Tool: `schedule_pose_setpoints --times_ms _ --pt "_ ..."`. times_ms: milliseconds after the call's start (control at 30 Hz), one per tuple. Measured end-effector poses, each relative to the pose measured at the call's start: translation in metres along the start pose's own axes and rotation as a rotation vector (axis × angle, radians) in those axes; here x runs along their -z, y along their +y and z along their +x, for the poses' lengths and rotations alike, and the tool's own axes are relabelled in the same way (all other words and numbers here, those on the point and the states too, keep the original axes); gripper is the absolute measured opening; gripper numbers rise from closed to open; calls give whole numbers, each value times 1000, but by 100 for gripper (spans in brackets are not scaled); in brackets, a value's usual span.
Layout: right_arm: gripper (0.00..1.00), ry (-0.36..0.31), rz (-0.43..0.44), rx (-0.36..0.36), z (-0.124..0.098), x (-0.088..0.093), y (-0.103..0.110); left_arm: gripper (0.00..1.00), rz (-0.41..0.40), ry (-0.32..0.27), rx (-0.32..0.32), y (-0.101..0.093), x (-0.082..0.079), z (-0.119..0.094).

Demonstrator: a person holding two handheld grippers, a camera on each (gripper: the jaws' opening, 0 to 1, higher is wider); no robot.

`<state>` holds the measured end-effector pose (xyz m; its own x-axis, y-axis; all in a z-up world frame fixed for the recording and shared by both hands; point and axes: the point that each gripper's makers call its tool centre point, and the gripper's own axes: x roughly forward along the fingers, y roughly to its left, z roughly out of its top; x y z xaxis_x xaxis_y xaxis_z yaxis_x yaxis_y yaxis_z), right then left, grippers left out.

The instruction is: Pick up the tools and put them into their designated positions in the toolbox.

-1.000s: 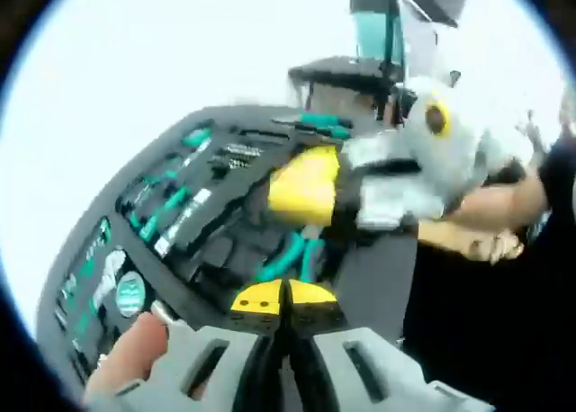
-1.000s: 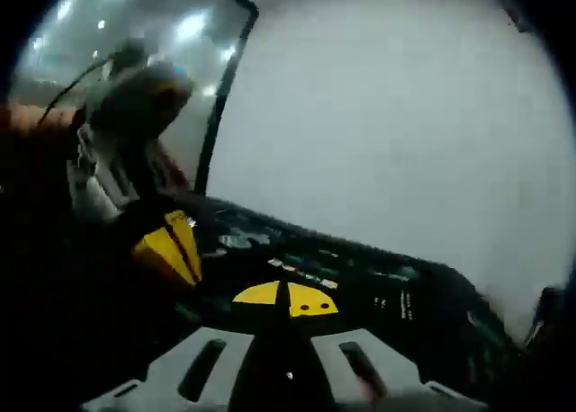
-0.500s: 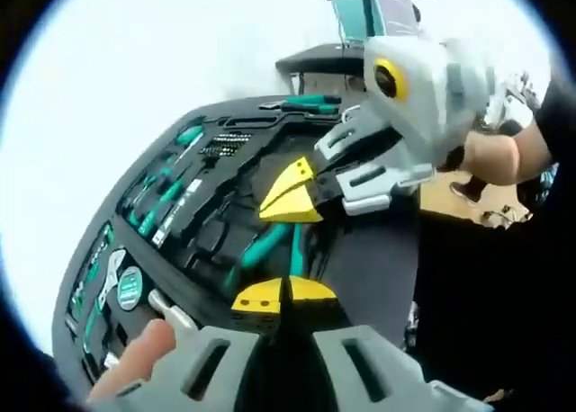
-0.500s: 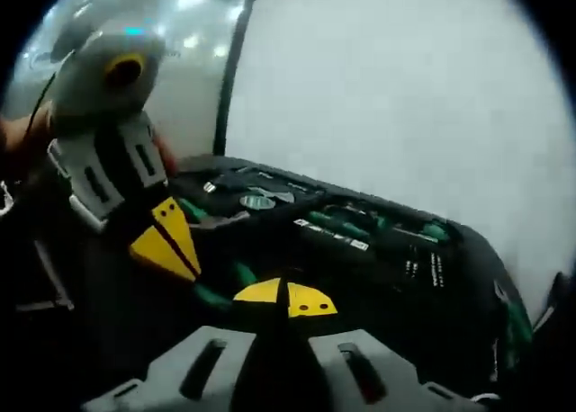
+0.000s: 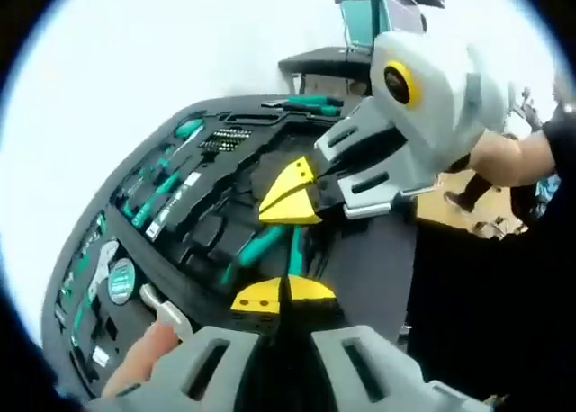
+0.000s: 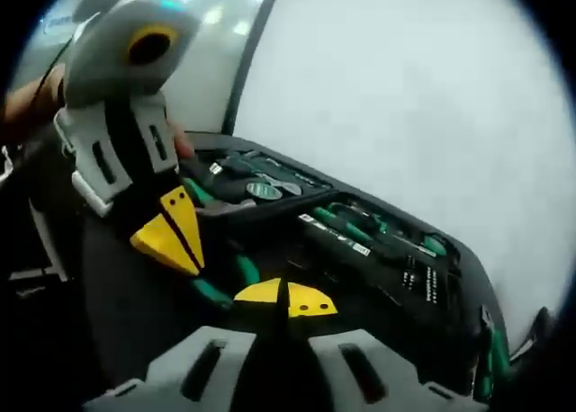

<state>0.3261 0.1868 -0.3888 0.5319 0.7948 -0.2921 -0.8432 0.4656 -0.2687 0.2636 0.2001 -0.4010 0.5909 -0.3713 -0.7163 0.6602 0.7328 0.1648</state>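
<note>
Both hand-held grippers closed; hovering above toolbox [image 5: 180,205]

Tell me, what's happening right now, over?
Both grippers shut, empty, hovering over the open toolbox. Green-handled pliers lying below the tips. Nothing in the way.

Both grippers share one build: the left gripper [image 5: 283,297] has pale grey jaw arms with oblong slots and yellow wedge tips bearing two dark dots; the right gripper [image 5: 290,194] adds a rounded grey housing. A black sleeve [image 5: 558,151] covers the person's arm.
</note>
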Motion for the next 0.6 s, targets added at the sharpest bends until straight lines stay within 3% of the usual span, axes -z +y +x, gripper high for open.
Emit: schedule_pose_setpoints --times_ms 33,67,100,133,167,233,267,300,433,533,567,600 --pt "0 -32 -66 -8 -1 -3 1 1 -73 23 22 1 4 -5" --pt "0 -49 -206 -19 -3 -6 0 1 -134 41 20 6 4 -13" --pt "0 -66 -248 59 -7 -10 -13 2 -157 -20 8 10 -6 -23" --pt "0 -94 -193 95 -15 -12 -18 2 -143 -142 -9 17 -24 -38" --pt "0 -128 -58 53 -22 -17 -17 2 -106 -158 -21 33 -25 -48" --pt "2 -147 140 29 -27 -18 -25 3 -45 -84 -35 44 -17 -47" --pt "3 -137 166 34 -23 -16 -32 4 -41 -17 -80 52 -9 -44" --pt "4 -134 172 30 -22 -14 -34 4 -26 12 -109 58 -7 -37" --pt "4 -125 207 -14 -11 -14 -25 3 -22 -4 -109 57 -6 -8" --pt "3 -90 183 -57 -7 -13 -7 3 -15 29 -99 51 3 16" --pt "3 -80 171 -69 -5 -12 -3 3 -33 -40 -113 49 -2 13" --pt "3 -70 151 -84 0 -12 2 3 -52 -17 -95 47 3 13"
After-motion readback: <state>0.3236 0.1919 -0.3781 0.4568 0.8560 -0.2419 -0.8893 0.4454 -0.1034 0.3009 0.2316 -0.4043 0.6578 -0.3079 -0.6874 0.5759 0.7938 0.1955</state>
